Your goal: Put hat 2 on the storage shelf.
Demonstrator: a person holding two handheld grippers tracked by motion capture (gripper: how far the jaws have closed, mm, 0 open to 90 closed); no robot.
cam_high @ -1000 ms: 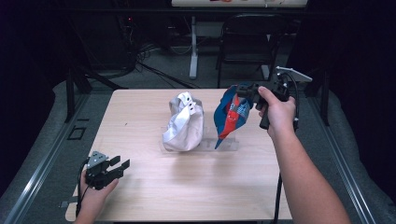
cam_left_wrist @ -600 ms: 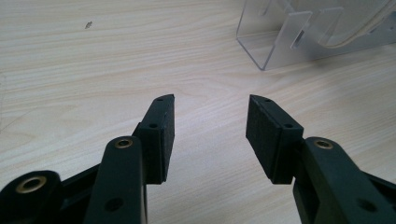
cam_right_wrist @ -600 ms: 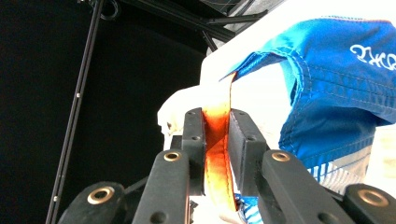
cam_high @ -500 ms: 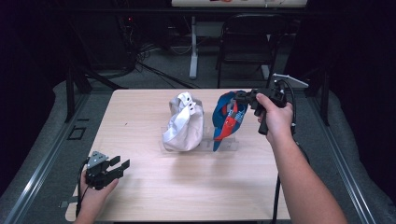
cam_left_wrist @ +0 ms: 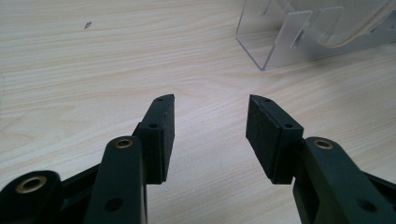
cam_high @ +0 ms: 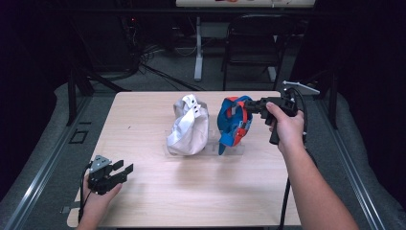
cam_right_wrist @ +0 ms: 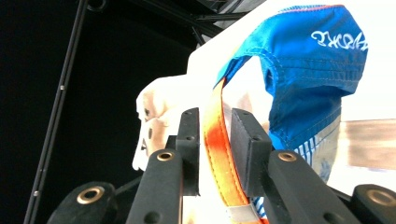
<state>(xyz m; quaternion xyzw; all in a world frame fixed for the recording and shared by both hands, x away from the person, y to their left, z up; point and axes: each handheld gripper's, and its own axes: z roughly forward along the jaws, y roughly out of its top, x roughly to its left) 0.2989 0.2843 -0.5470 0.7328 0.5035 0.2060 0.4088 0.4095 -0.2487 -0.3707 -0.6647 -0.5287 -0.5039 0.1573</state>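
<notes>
A blue cap (cam_high: 232,127) with an orange-red back strap (cam_right_wrist: 219,154) hangs bill-down over the right end of a clear acrylic stand (cam_high: 239,149). My right gripper (cam_high: 249,106) reaches in from the right and is shut on that strap, which runs between its two pads in the right gripper view. A white cap (cam_high: 189,127) rests on the stand's left part. My left gripper (cam_high: 125,171) lies low near the table's front left corner, open with nothing between its pads (cam_left_wrist: 161,135). The stand's end (cam_left_wrist: 280,42) shows ahead of it.
The wooden table (cam_high: 143,110) has bare board in front of and to the left of the stand. Behind the table stand a dark chair (cam_high: 253,43) and a white post, with cables on the floor.
My right gripper has carried the blue cap leftward and down, so the cap now sits closer to the white cap at the stand. The left gripper has stayed put.
</notes>
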